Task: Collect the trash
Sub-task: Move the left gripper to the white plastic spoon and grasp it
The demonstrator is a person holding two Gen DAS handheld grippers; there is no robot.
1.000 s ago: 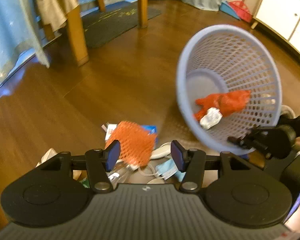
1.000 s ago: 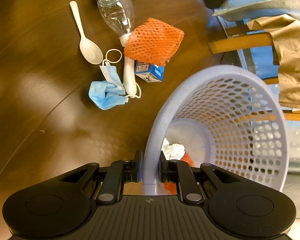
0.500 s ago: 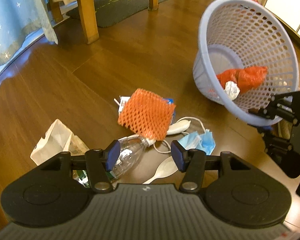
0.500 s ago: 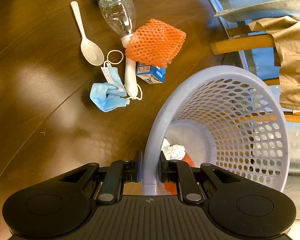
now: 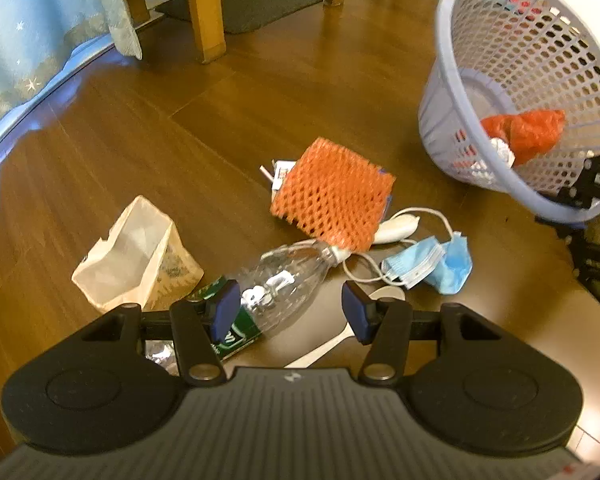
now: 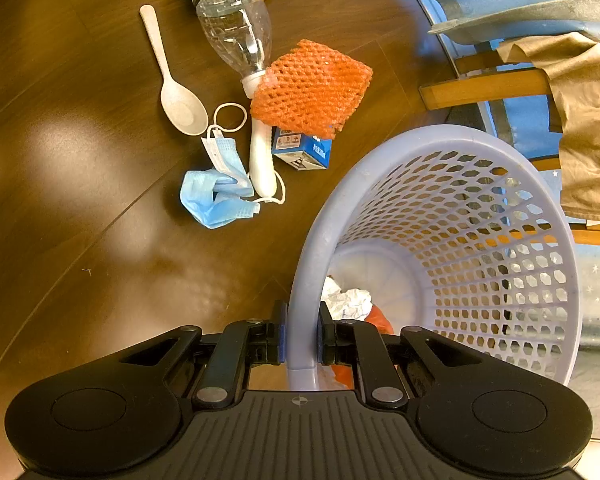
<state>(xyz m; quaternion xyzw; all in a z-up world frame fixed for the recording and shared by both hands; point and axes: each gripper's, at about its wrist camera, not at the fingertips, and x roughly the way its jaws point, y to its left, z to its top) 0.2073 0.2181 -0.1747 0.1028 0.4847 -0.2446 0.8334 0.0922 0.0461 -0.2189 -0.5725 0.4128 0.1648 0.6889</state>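
Left tongs (image 5: 290,312) open over bottle (image 5: 278,284); right tongs (image 6: 302,340) clamp basket (image 6: 500,160) rim. Straddle bottle body, neck at 1 o'clock.

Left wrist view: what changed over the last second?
The left claw came down toward the floor trash, open and empty; the bottle now lies between its fingers, not gripped. Nothing was taken or dropped. Unchanged: the right claw stays clamped on the basket rim, and the net, mask and spoon lie where they were.

Warm indoor light, glare on floor (image 6: 60,152), fisheye-bent edges, sharp.
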